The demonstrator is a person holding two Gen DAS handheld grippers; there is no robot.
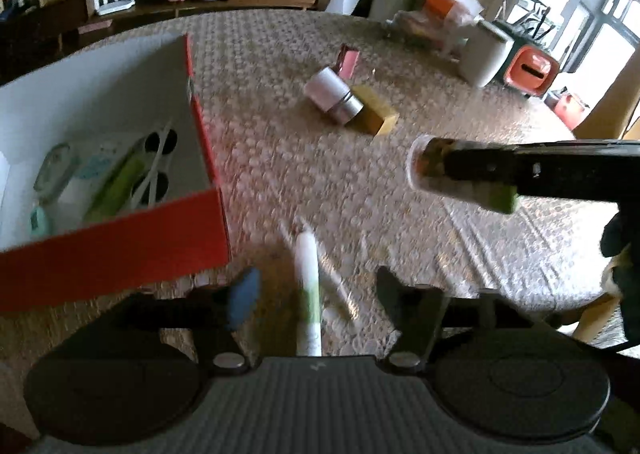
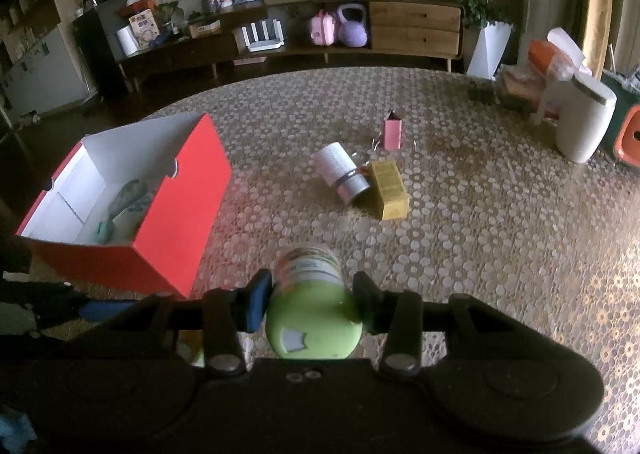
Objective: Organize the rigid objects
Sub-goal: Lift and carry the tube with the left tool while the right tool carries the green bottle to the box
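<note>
My left gripper (image 1: 316, 280) is open just above the woven mat. A blurred white and green tube (image 1: 308, 286) lies between its fingers, with a gap on each side. The red box (image 1: 120, 250) (image 2: 180, 205) stands to the left and holds several items, among them a green tube and white sunglasses. My right gripper (image 2: 312, 286) is shut on a bottle with a green lid (image 2: 314, 318), and it also shows at the right of the left wrist view as the right gripper (image 1: 444, 173). Farther out lie a white cylinder with a silver cap (image 1: 334, 99) (image 2: 340, 173), a yellow box (image 1: 374, 113) (image 2: 390, 189) and a small pink box (image 1: 349, 61) (image 2: 393, 133).
The round table's edge (image 1: 560, 121) curves past on the right, with a chair below it. A white bin (image 2: 584, 121) and an orange stool (image 1: 530, 67) stand at the far right. A wooden sideboard (image 2: 414, 27) with a purple kettlebell (image 2: 352, 27) runs along the back wall.
</note>
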